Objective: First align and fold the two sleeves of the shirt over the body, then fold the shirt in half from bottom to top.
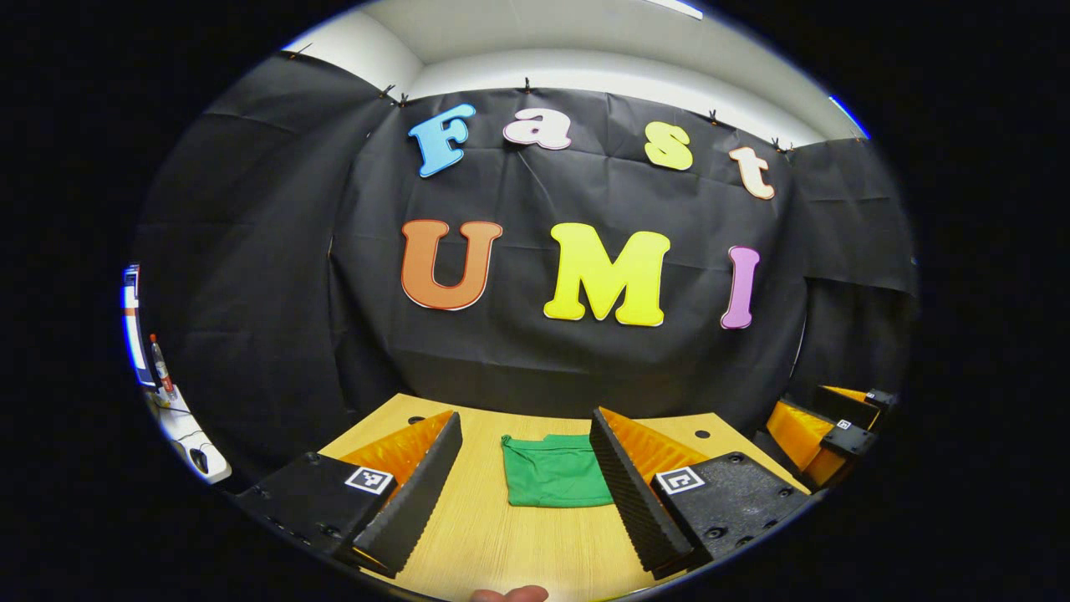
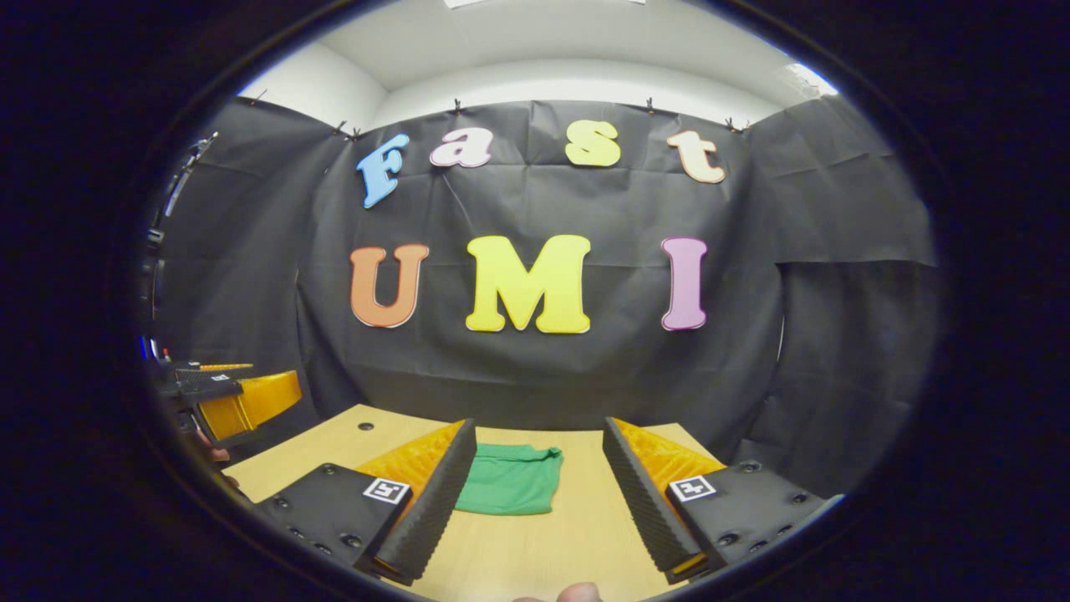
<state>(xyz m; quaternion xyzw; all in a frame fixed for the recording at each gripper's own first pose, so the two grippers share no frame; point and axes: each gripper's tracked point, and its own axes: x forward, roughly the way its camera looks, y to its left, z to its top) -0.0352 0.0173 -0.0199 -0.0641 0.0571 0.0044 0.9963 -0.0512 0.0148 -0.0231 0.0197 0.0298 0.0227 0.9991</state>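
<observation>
Green shirt (image 1: 556, 471) lies flat on the wooden tabletop (image 1: 501, 535), toward the far edge, already a compact rectangle; from how it lies, sleeves look tucked over the body and the bottom-to-top fold may be done too, though I cannot confirm the layers. Both grippers are held up off the tabletop, level, looking at the back wall, well apart from the cloth. Left gripper (image 1: 527, 493): jaws spread wide, nothing between them; the shirt sits ahead and slightly right of the gap's centre, its right edge hidden behind the right-hand finger. Right gripper (image 2: 535, 502): jaws likewise released and empty; in the right gripper view the shirt (image 2: 510, 479) lies ahead and left of centre, its left edge tucked behind the left-hand finger. So the shirt lies between the two grippers, neither clearly nearer. Long axis hard to call: the patch reads near square, a touch deeper than wide in the left gripper view. A puckered edge, perhaps collar, at the far side. The other gripper (image 1: 823, 431) shows at the right margin of the left gripper view, cropped. A fingertip (image 1: 510, 594) shows at the bottom rim. If any move remains, judged: reach forward and down, each converging inward.
</observation>
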